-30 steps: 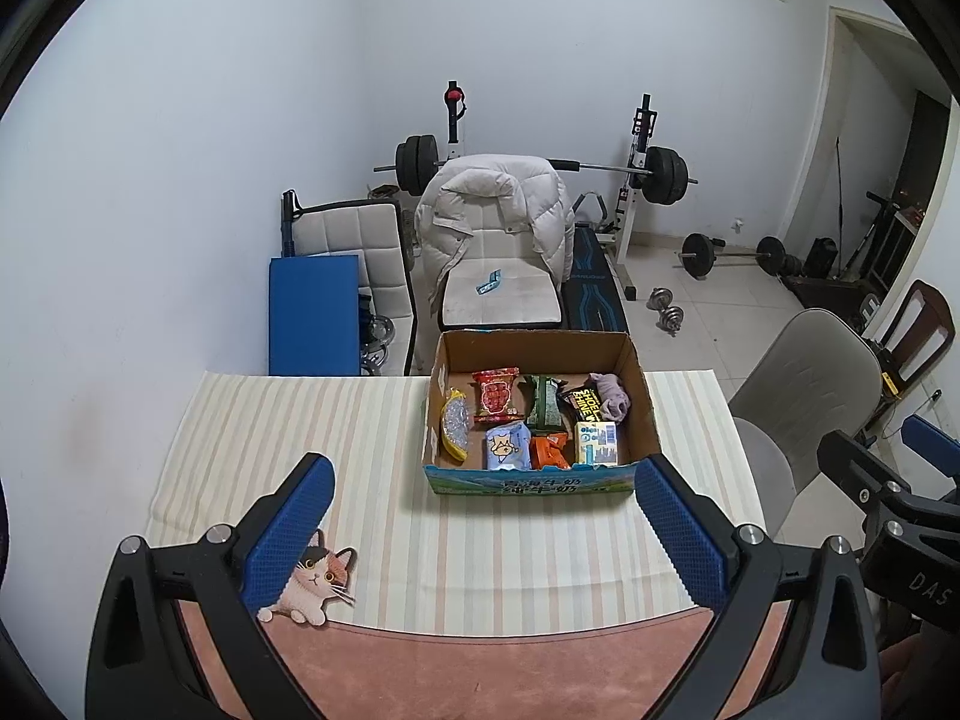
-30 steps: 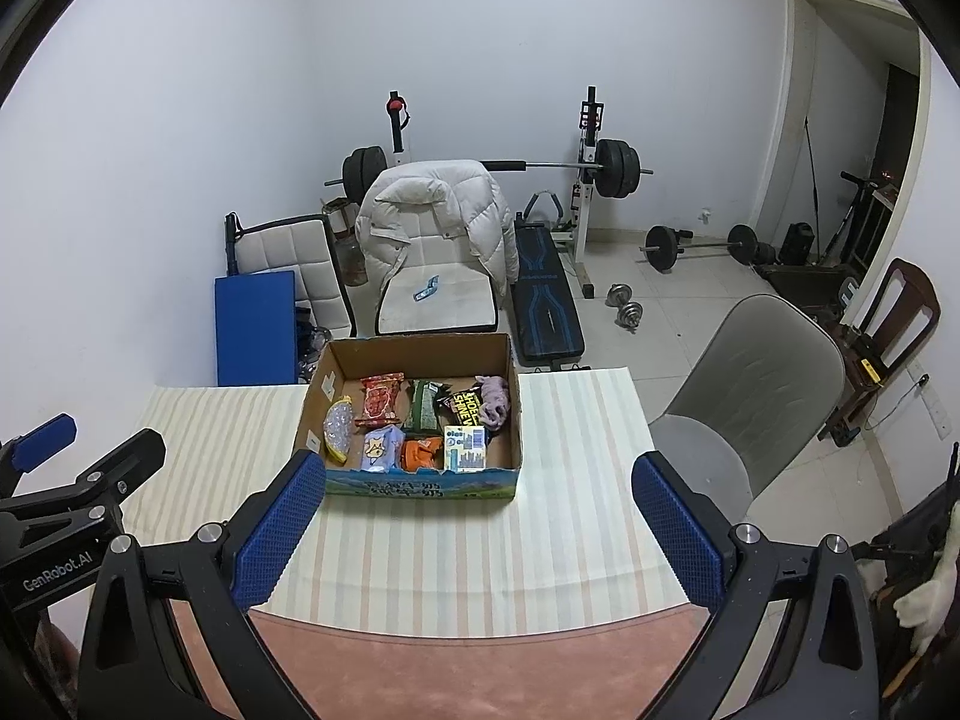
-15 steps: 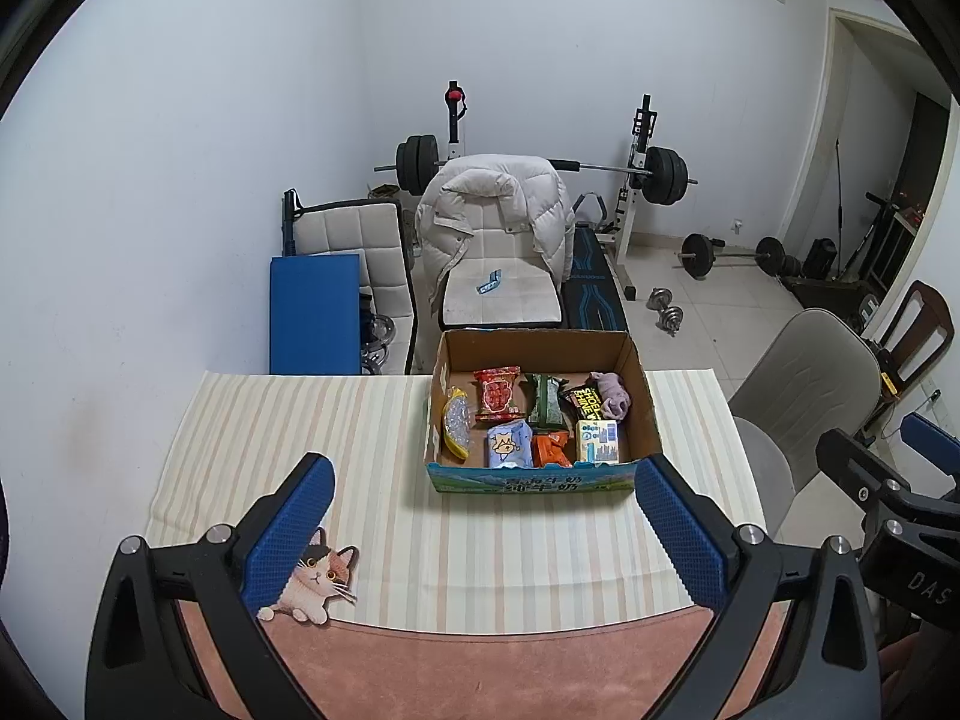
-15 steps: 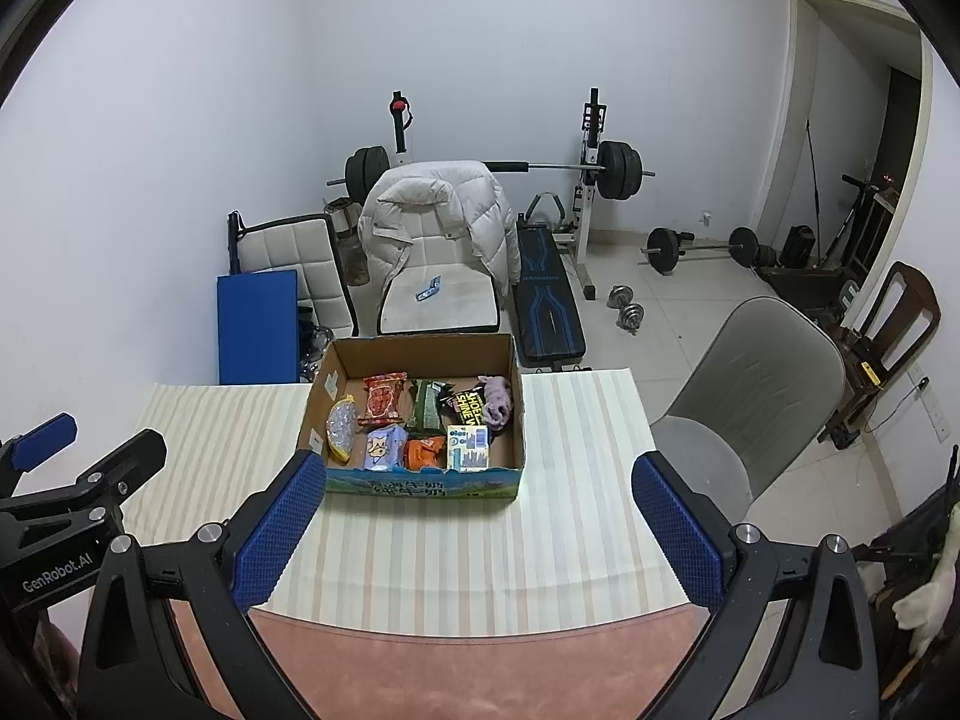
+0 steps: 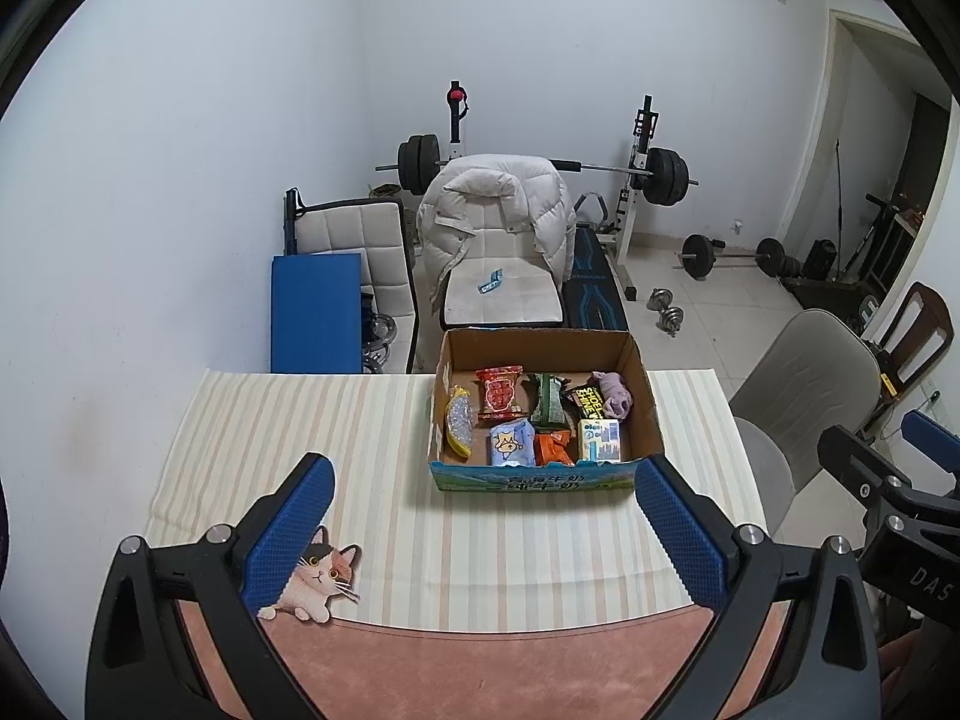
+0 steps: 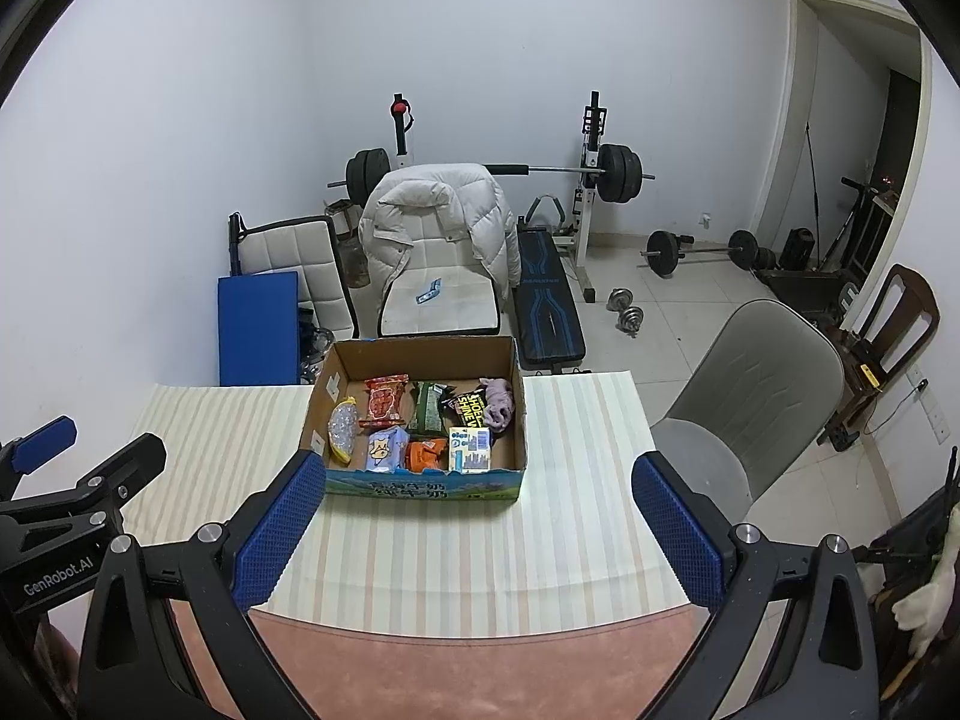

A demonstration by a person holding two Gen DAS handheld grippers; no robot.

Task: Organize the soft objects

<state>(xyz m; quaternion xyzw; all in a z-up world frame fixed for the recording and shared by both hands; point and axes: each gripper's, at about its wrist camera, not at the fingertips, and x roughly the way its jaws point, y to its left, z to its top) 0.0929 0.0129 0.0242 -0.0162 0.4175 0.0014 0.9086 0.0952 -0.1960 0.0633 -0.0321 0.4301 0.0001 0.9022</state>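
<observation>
An open cardboard box [image 5: 647, 396] stands at the far middle of the striped tablecloth [image 5: 288, 426]; it also shows in the right wrist view [image 6: 318, 402]. It holds several snack packs, among them a red pack [image 5: 499, 393], a green pack [image 5: 547, 401], a blue-white carton [image 5: 597, 439] and a soft purple cloth [image 5: 615, 393]. My left gripper [image 5: 486, 540] is open and empty, above the table's near edge. My right gripper [image 6: 474, 534] is open and empty, beside it on the right.
A cat-shaped sticker [image 5: 318, 576] lies at the cloth's near left corner. A grey chair [image 6: 756, 396] stands right of the table. Behind the table are a chair with a white jacket [image 5: 495, 222], a blue pad [image 5: 315, 312] and a weight bench [image 6: 549, 306].
Both grippers have risen or drawn back very slightly; the box sits a little lower in both views. Nothing was taken hold of.
</observation>
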